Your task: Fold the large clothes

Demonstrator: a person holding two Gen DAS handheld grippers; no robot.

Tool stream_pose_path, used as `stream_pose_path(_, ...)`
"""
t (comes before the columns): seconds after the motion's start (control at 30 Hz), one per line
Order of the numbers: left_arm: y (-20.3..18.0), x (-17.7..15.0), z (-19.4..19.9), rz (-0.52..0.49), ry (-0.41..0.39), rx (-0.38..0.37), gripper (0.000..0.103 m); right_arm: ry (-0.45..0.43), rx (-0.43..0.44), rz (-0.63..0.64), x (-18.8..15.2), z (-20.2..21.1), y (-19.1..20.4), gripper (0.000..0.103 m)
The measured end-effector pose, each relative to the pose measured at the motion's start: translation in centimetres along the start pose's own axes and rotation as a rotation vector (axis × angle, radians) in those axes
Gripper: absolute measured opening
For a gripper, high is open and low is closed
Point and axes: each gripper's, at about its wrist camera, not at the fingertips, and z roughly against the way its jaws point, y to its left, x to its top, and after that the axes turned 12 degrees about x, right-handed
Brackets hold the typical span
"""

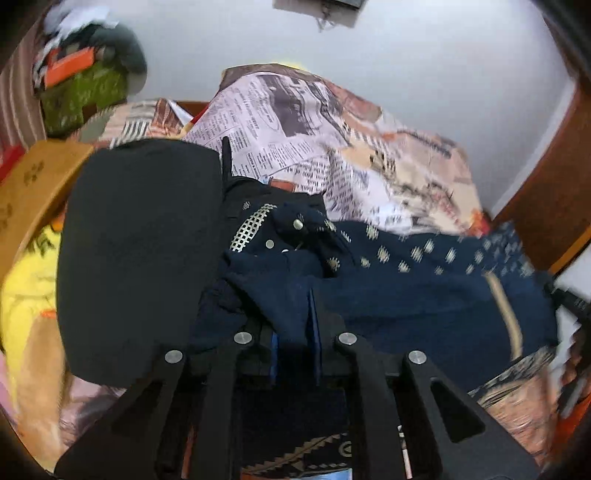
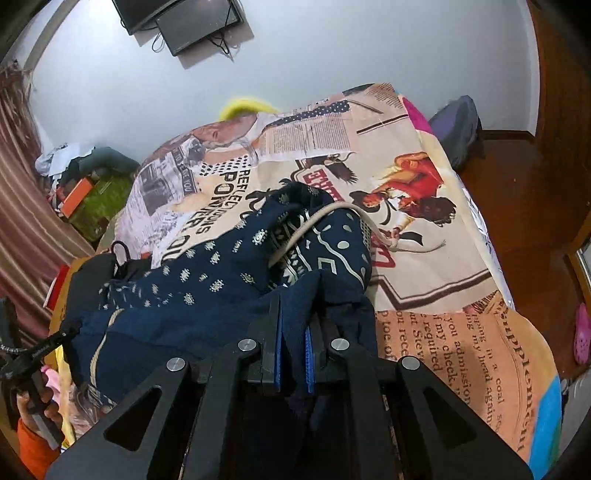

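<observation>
A navy garment with small cream motifs (image 1: 424, 280) hangs stretched between my two grippers above the bed. My left gripper (image 1: 295, 332) is shut on one edge of it, near a placket with metal snaps (image 1: 297, 223). My right gripper (image 2: 293, 350) is shut on the other edge; the garment (image 2: 207, 280) drapes left from it, with a patterned hem and a cream drawstring (image 2: 332, 210). A folded black garment (image 1: 136, 258) lies to the left on the bed.
The bed carries a newspaper-print cover (image 2: 424, 236). A wooden board (image 1: 33, 192) and yellow fabric (image 1: 26, 295) lie at the left. A cluttered green box (image 2: 96, 203) stands by the striped curtain (image 2: 22, 229). A screen (image 2: 184, 22) hangs on the wall. Wooden floor (image 2: 524, 206) is at right.
</observation>
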Motion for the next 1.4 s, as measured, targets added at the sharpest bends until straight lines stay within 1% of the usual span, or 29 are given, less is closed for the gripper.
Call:
stream_pose_path(0.07,-0.9,-0.3,0.5,-0.063,-0.013,0.036,0.025,0.018,-0.022,0.036,-0.1,0.3,0.7,0.009)
stream_pose_path(0.13,-1.7,-0.6,1.3,-0.11,-0.021,0.046,0.046,0.044,-0.051,0.072,-0.1,0.5,1.5,0.011)
stream_pose_path(0.23,-2.5,-1.0,2.9,-0.143,-0.035,0.042,0.058,0.067,-0.093,0.113,-0.2,0.9,2.2,0.018)
stream_pose_path(0.27,-2.7,-1.2,3.5,-0.153,-0.039,0.044,0.06,0.071,-0.103,0.126,-0.5,1.5,2.7,0.02)
stream_pose_path(0.33,-2.9,-1.4,4.4,-0.158,-0.055,0.055,0.064,0.07,-0.111,0.14,-0.8,2.2,3.1,0.029)
stream_pose_path(0.4,-2.9,-1.7,5.4,-0.158,-0.065,0.054,0.066,0.06,-0.118,0.162,-1.4,3.2,3.7,0.047)
stream_pose_path(0.43,-2.9,-1.8,5.9,-0.158,-0.068,0.052,0.067,0.053,-0.12,0.174,-1.6,3.7,4.1,0.054)
stream_pose_path(0.47,-2.9,-2.0,6.3,-0.16,-0.071,0.051,0.068,0.046,-0.124,0.195,-2.0,4.4,4.7,0.056)
stream_pose_path(0.53,-3.1,-2.6,7.1,-0.17,-0.082,0.058,0.075,0.046,-0.127,0.225,-2.4,4.8,5.3,0.061)
stream_pose_path(0.57,-3.2,-2.9,7.4,-0.179,-0.092,0.069,0.077,0.052,-0.125,0.244,-2.8,5.0,5.8,0.062)
stream_pose_path(0.63,-3.6,-3.8,7.8,-0.204,-0.112,0.088,0.086,0.063,-0.115,0.263,-3.4,5.2,6.4,0.064)
stream_pose_path(0.7,-4.2,-4.6,7.8,-0.238,-0.122,0.109,0.087,0.084,-0.109,0.281,-4.1,4.9,6.8,0.065)
stream_pose_path(0.8,-5.4,-6.0,6.7,-0.311,-0.101,0.146,0.087,0.113,-0.112,0.294,-5.1,3.9,7.1,0.065)
stream_pose_path(0.87,-6.1,-6.7,5.8,-0.353,-0.083,0.167,0.087,0.135,-0.135,0.303,-5.7,2.9,7.1,0.065)
stream_pose_path(0.97,-6.9,-7.2,4.3,-0.385,-0.069,0.208,0.087,0.16,-0.165,0.312,-6.2,1.7,6.9,0.065)
stream_pose_path(1.07,-7.1,-7.0,3.3,-0.384,-0.069,0.234,0.087,0.173,-0.204,0.323,-6.1,0.5,6.6,0.065)
stream_pose_path(1.2,-6.9,-6.0,2.9,-0.353,-0.089,0.243,0.087,0.163,-0.22,0.351,-5.8,0.1,6.9,0.065)
stream_pose_path(1.4,-6.5,-3.8,1.9,-0.356,-0.112,0.264,0.087,0.136,-0.231,0.376,-4.5,-0.2,7.4,0.065)
